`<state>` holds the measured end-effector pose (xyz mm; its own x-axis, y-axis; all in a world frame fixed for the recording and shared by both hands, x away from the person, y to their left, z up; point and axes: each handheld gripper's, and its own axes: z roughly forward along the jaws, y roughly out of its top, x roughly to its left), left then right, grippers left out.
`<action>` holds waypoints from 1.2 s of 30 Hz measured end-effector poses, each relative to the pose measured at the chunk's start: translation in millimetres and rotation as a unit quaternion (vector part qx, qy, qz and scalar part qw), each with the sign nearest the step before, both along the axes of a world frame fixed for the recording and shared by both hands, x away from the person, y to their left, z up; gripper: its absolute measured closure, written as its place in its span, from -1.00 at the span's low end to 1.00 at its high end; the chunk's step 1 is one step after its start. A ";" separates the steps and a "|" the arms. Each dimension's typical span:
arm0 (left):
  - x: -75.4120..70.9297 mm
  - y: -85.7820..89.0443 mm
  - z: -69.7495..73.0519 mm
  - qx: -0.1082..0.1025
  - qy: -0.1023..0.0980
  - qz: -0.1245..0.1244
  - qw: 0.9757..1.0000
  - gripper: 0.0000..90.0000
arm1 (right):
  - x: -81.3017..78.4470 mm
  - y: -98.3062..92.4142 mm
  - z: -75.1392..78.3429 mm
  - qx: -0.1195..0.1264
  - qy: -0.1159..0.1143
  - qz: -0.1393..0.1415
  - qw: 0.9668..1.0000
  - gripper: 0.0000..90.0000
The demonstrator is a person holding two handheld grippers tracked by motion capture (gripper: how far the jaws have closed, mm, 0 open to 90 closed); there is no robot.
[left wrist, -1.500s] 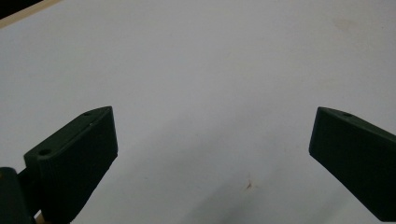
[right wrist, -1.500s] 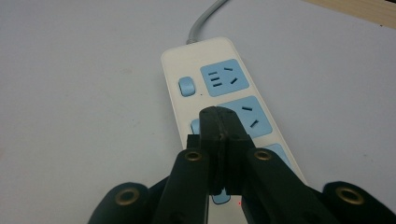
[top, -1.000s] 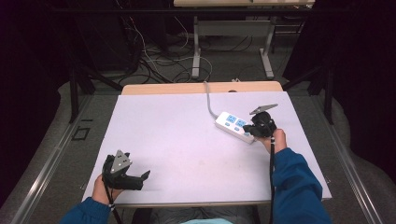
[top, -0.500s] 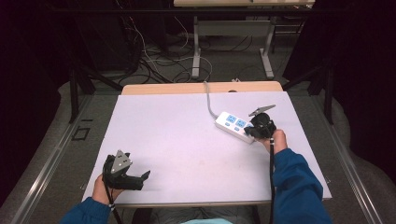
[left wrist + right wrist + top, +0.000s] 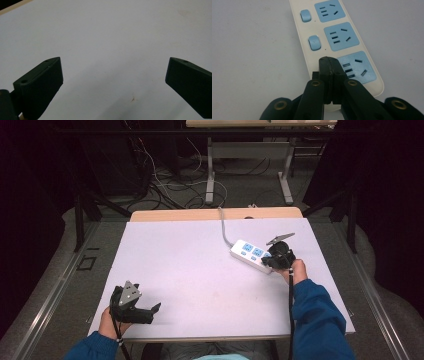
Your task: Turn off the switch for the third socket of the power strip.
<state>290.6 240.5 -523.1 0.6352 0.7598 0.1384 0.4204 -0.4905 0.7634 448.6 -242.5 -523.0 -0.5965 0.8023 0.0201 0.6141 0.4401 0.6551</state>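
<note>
Power strip (image 5: 332,37): no readable writing; right claw (image 5: 329,65) closed above.

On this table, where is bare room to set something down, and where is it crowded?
Free: the broad white middle of the table, between the left gripper at the near left corner and the power strip, plus the far left. Crowded: the right side, where the shut right gripper presses on the strip's near end.
</note>
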 end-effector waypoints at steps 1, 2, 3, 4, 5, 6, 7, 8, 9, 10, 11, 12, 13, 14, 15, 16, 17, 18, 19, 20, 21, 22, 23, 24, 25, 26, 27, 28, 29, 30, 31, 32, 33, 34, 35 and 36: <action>0.0 -0.1 -0.1 -0.001 0.000 0.001 1.000 -0.97 | 0.2 0.2 -0.1 -0.002 -0.002 -0.002 1.000 1.00; 0.0 -0.2 -0.2 -0.002 0.002 -0.001 1.000 -0.97 | 0.2 -0.3 0.1 -0.005 0.000 0.003 1.000 1.00; -0.1 -0.3 -0.2 -0.002 0.002 -0.001 1.000 -0.97 | 0.0 0.6 0.1 0.001 0.002 -0.003 1.000 1.00; -0.1 -0.1 0.0 0.000 0.000 0.001 1.000 -0.97 | 0.0 0.6 0.1 0.001 0.002 -0.003 1.000 1.00; -0.1 0.0 0.0 -0.001 0.000 0.001 1.000 -0.97 | 0.0 0.3 0.0 0.002 0.002 -0.001 1.000 1.00; -0.1 0.0 0.1 0.000 -0.001 0.001 1.000 -0.97 | 0.1 0.2 0.0 0.001 0.002 -0.001 1.000 1.00; -0.1 -0.1 0.1 0.000 0.000 0.001 1.000 -0.97 | 0.0 0.7 0.0 0.000 0.002 -0.001 1.000 1.00; -0.2 -0.1 0.1 0.000 -0.001 0.001 1.000 -0.97 | 0.1 1.0 0.2 -0.008 -0.002 0.000 1.000 1.00; -0.2 -0.1 0.1 0.000 0.000 0.001 1.000 -0.97 | 0.1 1.0 0.2 -0.008 -0.002 0.000 1.000 1.00; -0.1 0.0 0.1 0.000 0.000 0.000 1.000 -0.97 | -0.1 1.7 0.1 -0.006 -0.002 -0.002 1.000 1.00; 0.0 0.1 0.0 0.001 0.000 0.000 1.000 -0.97 | 0.0 1.7 0.1 -0.006 -0.002 -0.002 1.000 1.00; 0.2 -0.1 -0.1 0.000 0.001 0.001 1.000 -0.97 | 0.0 1.7 0.1 -0.006 -0.002 -0.002 1.000 1.00; 0.0 -0.7 -1.0 -0.005 0.002 0.001 1.000 -0.97 | 0.1 1.0 0.1 -0.008 -0.002 0.000 1.000 1.00; -0.1 -0.7 -0.7 -0.004 0.003 0.000 1.000 -0.97 | 0.1 0.9 0.1 -0.007 -0.002 -0.001 1.000 1.00; 0.0 -1.0 -1.0 -0.004 0.000 0.001 1.000 -0.97 | 0.1 1.0 0.0 -0.007 -0.002 -0.001 1.000 1.00; -0.4 -1.0 -0.8 -0.005 0.004 0.001 1.000 -0.97 | -0.1 1.6 -0.1 -0.008 -0.004 -0.003 1.000 1.00; -0.3 -0.8 -0.6 -0.003 0.002 0.001 1.000 -0.97 | -0.2 2.2 -0.2 -0.008 -0.004 -0.005 1.000 1.00; -0.3 -0.8 -0.6 -0.004 0.005 0.000 1.000 -0.97 | -0.3 2.4 -0.2 -0.008 -0.005 -0.007 1.000 1.00; -0.1 -0.8 -0.9 -0.005 0.004 0.001 1.000 -0.97 | -0.8 1.9 0.0 -0.009 -0.004 -0.002 1.000 1.00; 0.1 -1.0 -1.2 -0.006 0.003 0.002 1.000 -0.97 | -0.4 1.5 -0.2 -0.010 -0.007 0.003 1.000 1.00; 0.5 -1.0 -1.1 -0.004 0.001 0.001 1.000 -0.97 | -0.9 1.6 -0.5 -0.008 -0.008 0.002 1.000 1.00; 0.5 -0.6 -0.4 0.001 0.001 -0.001 1.000 -0.97 | -0.9 1.9 -1.2 -0.009 -0.009 0.002 1.000 1.00; 0.3 -0.9 -0.3 0.001 0.001 -0.001 1.000 -0.97 | -0.8 1.0 -1.8 -0.013 -0.014 0.005 1.000 1.00; 0.1 -1.2 -0.6 -0.002 0.003 -0.002 1.000 -0.97 | -0.8 1.0 -1.8 -0.013 -0.014 0.005 1.000 1.00; 0.1 -1.2 -0.6 -0.002 0.003 -0.002 1.000 -0.97 | -1.4 1.3 -2.1 -0.013 -0.014 0.002 1.000 1.00; 0.4 -0.9 -0.5 -0.001 0.003 -0.002 1.000 -0.97 | -1.9 2.0 -2.3 -0.009 -0.013 -0.002 1.000 1.00; 0.7 -0.7 -0.6 0.000 0.001 -0.001 1.000 -0.97 | -1.7 1.2 -2.0 -0.013 -0.014 0.001 1.000 1.00; 1.0 -0.8 -0.9 0.000 0.001 -0.001 1.000 -0.97 | -1.7 1.3 -2.0 -0.012 -0.014 0.001 1.000 1.00; 1.0 -0.9 -1.1 -0.001 0.000 -0.001 1.000 -0.97 | -1.7 1.3 -2.0 -0.012 -0.014 0.001 1.000 1.00; 0.9 -1.1 -0.9 -0.001 0.000 -0.001 1.000 -0.97 | -1.7 1.3 -1.9 -0.013 -0.014 0.001 1.000 1.00; 0.9 -1.0 -0.6 0.000 0.001 -0.002 1.000 -0.97 | -1.6 1.5 -2.1 -0.014 -0.013 0.002 1.000 1.00; 0.8 -1.0 -0.6 0.000 0.001 -0.002 1.000 -0.97 | -1.6 1.6 -1.9 -0.016 -0.017 0.000 1.000 1.00; 0.8 -0.9 -0.5 0.001 0.002 -0.003 1.000 -0.97 | -1.9 2.3 -2.3 -0.012 -0.015 -0.003 1.000 1.00; 1.0 -1.1 -0.9 0.000 -0.001 -0.002 1.000 -0.97 | -1.9 2.1 -2.3 -0.010 -0.013 -0.003 1.000 1.00; 0.9 -1.1 -0.8 0.000 0.000 -0.002 1.000 -0.97 | -1.9 1.1 -1.8 -0.013 -0.014 0.000 1.000 1.00; 0.9 -1.2 -0.9 0.000 0.000 -0.002 1.000 -0.97 | -2.3 1.8 -2.2 -0.012 -0.017 -0.003 1.000 1.00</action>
<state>291.5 239.3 -524.0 0.6376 0.7578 0.1383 0.4183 -0.4914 0.7639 446.2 -240.7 -525.2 -0.5924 0.8054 -0.0196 0.5946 0.4535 0.6640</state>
